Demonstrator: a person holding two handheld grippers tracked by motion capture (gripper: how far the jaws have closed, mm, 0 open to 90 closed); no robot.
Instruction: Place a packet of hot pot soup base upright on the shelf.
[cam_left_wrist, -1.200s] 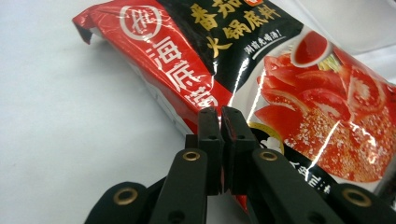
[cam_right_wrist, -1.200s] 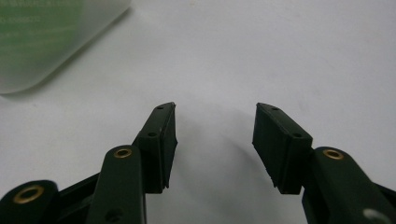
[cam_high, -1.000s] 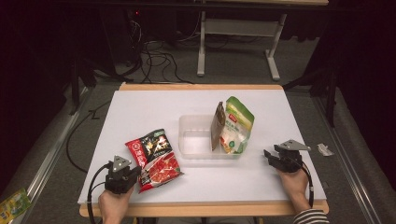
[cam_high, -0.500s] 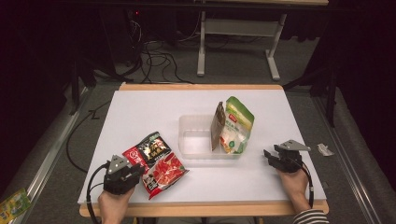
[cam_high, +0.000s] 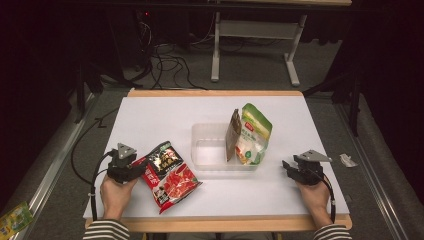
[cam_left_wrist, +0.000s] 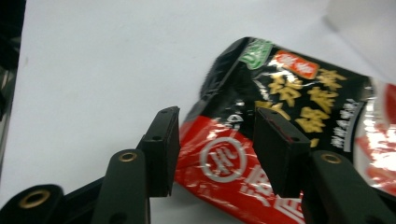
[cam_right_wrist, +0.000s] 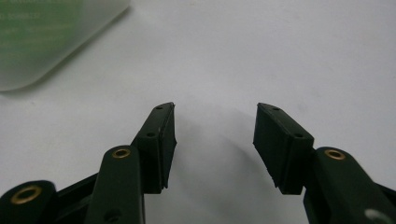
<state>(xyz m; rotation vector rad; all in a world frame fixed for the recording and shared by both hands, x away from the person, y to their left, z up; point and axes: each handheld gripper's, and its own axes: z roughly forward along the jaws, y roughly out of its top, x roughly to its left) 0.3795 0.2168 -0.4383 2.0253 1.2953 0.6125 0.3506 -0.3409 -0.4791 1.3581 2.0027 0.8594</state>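
Blurred lettering on the red pouch (cam_left_wrist: 299, 140) runs off the left gripper view's right edge; a green packet (cam_high: 14, 219) on the floor is cut off at the high view's left edge.

Cable tangle (cam_high: 165, 62) on floor (cam_high: 320, 75), white stand legs (cam_high: 216, 55) beside; green packet (cam_high: 15, 219) lying near-left.

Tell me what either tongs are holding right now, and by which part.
Nothing is clamped. The left tongs stand open around the red packet's near corner; the right tongs are open over the bare table.
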